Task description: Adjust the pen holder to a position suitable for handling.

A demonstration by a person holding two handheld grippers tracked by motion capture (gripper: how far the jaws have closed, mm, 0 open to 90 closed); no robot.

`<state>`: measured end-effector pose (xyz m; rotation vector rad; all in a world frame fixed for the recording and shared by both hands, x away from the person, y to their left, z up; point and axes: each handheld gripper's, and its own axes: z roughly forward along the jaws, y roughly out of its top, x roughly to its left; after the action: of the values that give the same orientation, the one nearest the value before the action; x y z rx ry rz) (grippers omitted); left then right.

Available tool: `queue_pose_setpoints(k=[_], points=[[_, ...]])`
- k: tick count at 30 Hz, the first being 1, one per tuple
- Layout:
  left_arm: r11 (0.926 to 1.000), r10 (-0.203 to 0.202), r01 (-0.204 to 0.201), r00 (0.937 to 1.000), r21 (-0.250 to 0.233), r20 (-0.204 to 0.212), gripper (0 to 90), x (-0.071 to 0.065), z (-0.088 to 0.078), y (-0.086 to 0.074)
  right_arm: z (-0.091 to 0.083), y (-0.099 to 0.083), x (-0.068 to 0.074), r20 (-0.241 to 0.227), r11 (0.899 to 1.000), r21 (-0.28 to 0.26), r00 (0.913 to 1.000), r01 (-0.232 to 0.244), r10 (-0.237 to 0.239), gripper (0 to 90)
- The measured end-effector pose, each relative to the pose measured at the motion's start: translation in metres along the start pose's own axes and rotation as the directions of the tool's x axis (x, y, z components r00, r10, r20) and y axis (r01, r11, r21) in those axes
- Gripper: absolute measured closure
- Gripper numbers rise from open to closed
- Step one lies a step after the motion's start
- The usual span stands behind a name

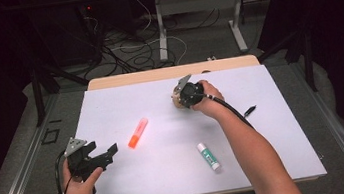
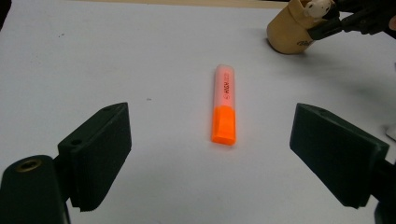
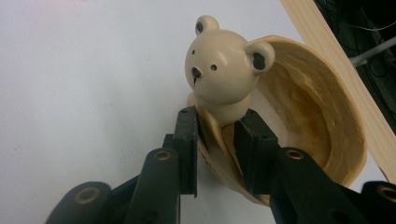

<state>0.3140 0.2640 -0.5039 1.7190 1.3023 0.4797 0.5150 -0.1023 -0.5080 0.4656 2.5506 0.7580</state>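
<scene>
Table (image 1: 111, 110): white, bears everything.
Cup (image 3: 317, 121): at the far edge, rim clamped with the bear.
Glue (image 1: 208, 156): near edge, well apart.
Marker (image 2: 224, 109): ahead of the left gripper (image 2: 210, 158), jaws wide, nothing held.
Bear (image 3: 224, 60): in the cup, pinched at the neck by the right gripper (image 3: 217, 140).

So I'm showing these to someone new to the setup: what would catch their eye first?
Probably the bear-headed wooden cup at the far side of the white table, its rim pinched below the bear's head by the right gripper. Next, the bright orange highlighter lying loose left of centre, in front of the wide-open left gripper.
</scene>
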Motion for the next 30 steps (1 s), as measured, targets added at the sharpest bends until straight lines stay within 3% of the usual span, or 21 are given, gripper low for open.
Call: queue_pose_setpoints(k=[8,14,17,30], points=[[1.0,-0.001,0.001,1.0,0.0,-0.002,13.2,0.001,0.001,0.0,-0.009,0.003,0.0,-0.009,0.999,-0.033,0.9998,-0.015,0.015,70.9],[1.0,-0.003,0.003,1.0,0.001,-0.006,13.2,0.001,0.0,0.0,-0.02,0.004,0.004,-0.013,0.999,-0.019,0.9992,-0.039,0.038,70.9],[1.0,-0.005,0.005,1.0,0.0,-0.008,13.3,0.001,0.0,0.0,-0.029,0.005,0.008,-0.056,0.998,-0.015,0.9961,-0.069,0.068,71.0],[0.9999,-0.013,0.013,0.9998,0.002,-0.016,13.6,0.001,0.0,-0.001,-0.056,0.01,0.025,-0.104,0.995,-0.014,0.9894,-0.103,0.101,71.0]])
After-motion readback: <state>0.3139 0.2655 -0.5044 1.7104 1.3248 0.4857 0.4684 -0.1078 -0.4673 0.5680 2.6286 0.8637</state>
